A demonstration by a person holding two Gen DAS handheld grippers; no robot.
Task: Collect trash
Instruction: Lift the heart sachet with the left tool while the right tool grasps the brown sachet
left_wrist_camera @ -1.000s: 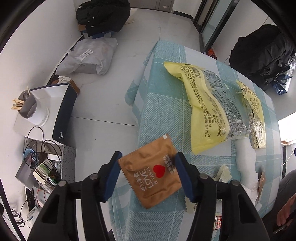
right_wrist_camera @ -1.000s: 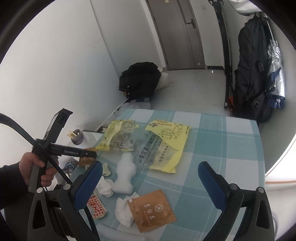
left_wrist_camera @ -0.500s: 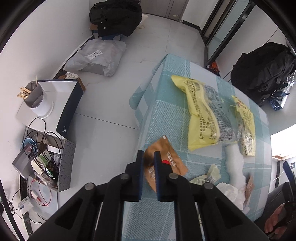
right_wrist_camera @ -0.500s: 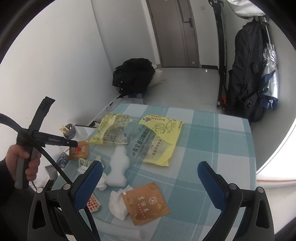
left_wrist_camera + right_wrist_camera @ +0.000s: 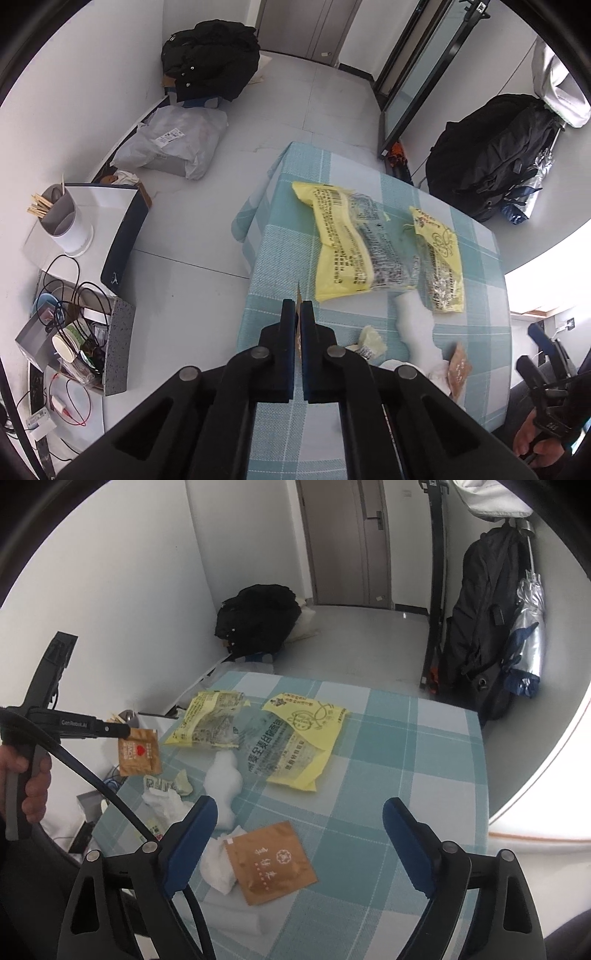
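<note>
So my left jaws are clamped flat on the brown heart sachet, pinching it by its top edge so it hangs clear of the bench, out past the edge. My right jaws stand wide apart with nothing between them, though they've just been closing in a little, hovering above the second brown sachet.

Biggest worry: the bin. I can't spot a proper trash bin in either view, so if I swing left blindly the sachet could end up on the floor, among that cable clutter below my left jaws.

Next: it's an edge grip on a slick, floppy packet. Any quick turn and I reckon it slides out.

Smaller one: the sachet under my right jaws lies flat, overlapping a crumpled tissue. Coming down, I'd probably scrape over it or grab tissue instead.

View stuff: from my left wrist camera the held sachet is nearly invisible, just a sliver of a corner poking up ahead of the pads. The right wrist view shows the whole thing dangling, heart side out. On the other hand, only the left view shows the floor beside the bench, plus the two yellow bags ahead of the jaws from above.
</note>
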